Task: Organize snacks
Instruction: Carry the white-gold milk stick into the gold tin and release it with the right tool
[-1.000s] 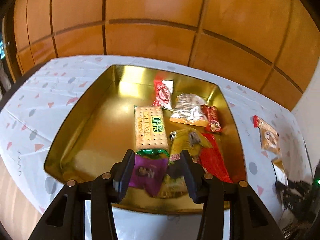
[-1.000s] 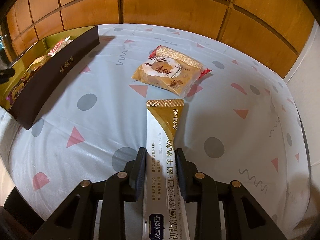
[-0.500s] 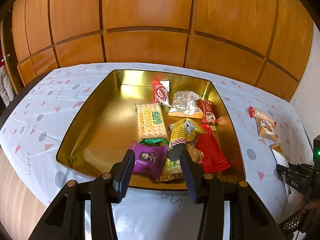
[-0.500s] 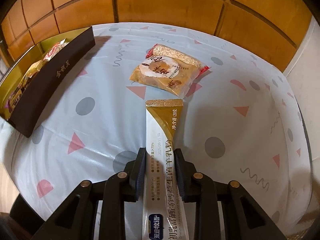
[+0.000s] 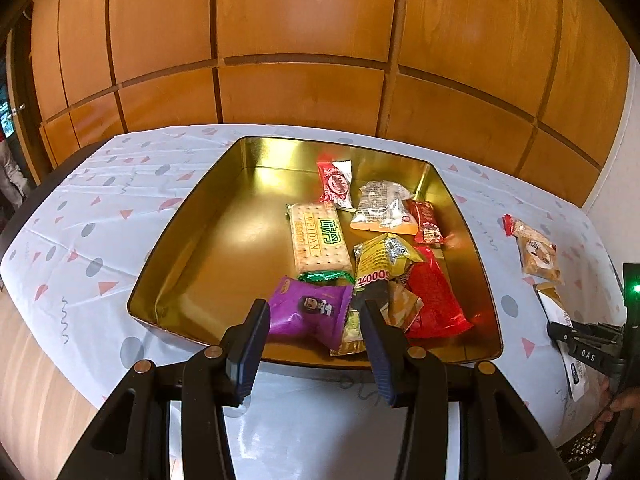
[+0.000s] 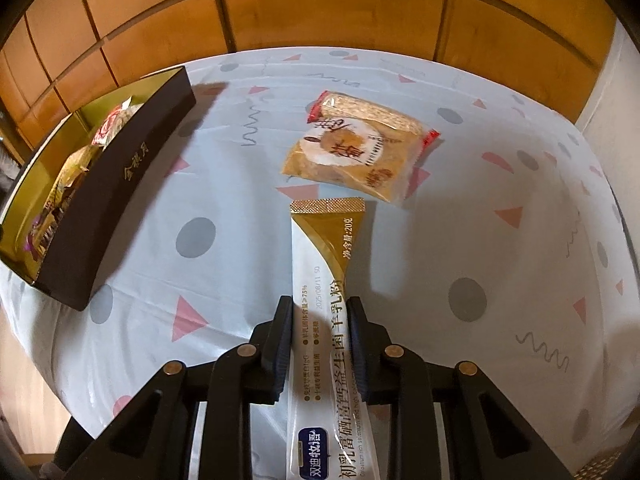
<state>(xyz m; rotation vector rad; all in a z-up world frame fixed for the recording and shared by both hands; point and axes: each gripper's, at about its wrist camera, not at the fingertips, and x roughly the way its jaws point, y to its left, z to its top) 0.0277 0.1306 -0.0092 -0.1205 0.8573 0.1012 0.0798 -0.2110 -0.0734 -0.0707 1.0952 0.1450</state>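
Observation:
The gold tin (image 5: 176, 248) holds several snacks: a purple packet (image 5: 308, 312), a cracker pack (image 5: 318, 240), a yellow packet (image 5: 380, 264) and a red one (image 5: 434, 300). My left gripper (image 5: 315, 312) hovers open over the tin's near edge with nothing between its fingers. On the tablecloth to the right lies a long white and gold sachet (image 6: 320, 264), and my right gripper (image 6: 319, 304) is shut on it. That right gripper (image 5: 588, 344) also shows at the edge of the left wrist view. A tan cake packet (image 6: 352, 152) lies just beyond the sachet's tip.
The tin's dark outer wall (image 6: 120, 176) stands left of the sachet. The patterned tablecloth (image 6: 500, 220) covers a round table that ends near a wooden panelled wall (image 5: 304, 40). The cake packet (image 5: 536, 252) lies right of the tin. A hand (image 5: 620, 404) grips the right tool.
My left gripper has drawn back from the tin, leaving the purple packet lying inside. The right jaws have closed slightly tighter on the sachet, which stays on the cloth.

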